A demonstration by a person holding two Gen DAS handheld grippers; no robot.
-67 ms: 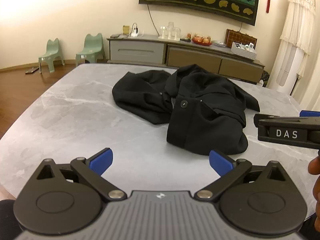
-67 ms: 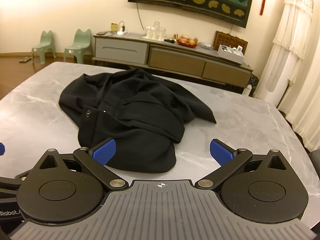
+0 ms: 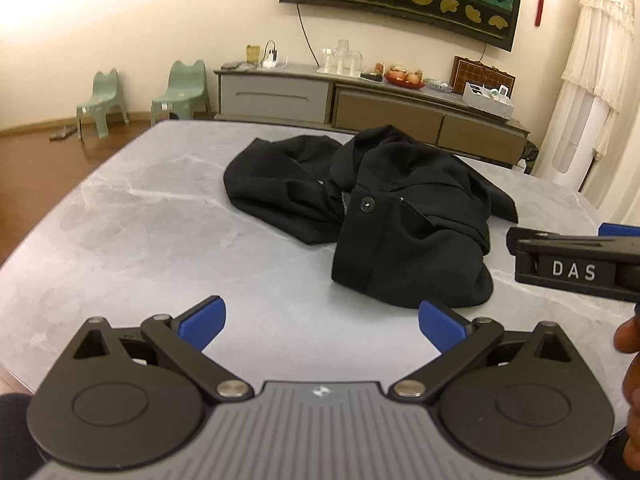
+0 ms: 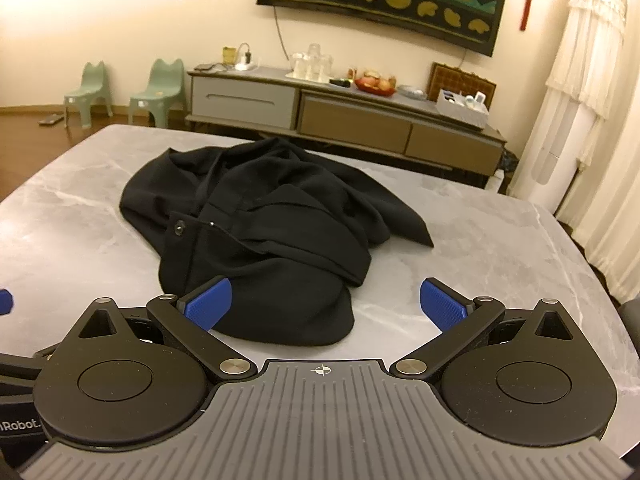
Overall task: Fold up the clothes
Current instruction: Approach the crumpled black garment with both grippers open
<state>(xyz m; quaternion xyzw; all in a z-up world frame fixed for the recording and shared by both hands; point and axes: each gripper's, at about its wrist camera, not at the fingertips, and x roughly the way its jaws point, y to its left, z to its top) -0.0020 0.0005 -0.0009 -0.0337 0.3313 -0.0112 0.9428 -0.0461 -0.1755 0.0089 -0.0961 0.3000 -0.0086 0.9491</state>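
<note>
Presently black garment point(image 4: 256, 236) lies crumpled mid-bench point(image 3: 140, 240), unfolded; left gripper point(image 3: 322, 322) and right gripper point(image 4: 326, 304) hover spread at near edge, likely for grasping.

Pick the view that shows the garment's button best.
The left wrist view: the button faces the camera, clear on the black garment. In the right wrist view the button is smaller, near the garment's left edge.

Each black gripper point(image 3: 322, 322) has blue fingertips point(image 3: 202, 320), silver screws, ribbed grey housing.
</note>
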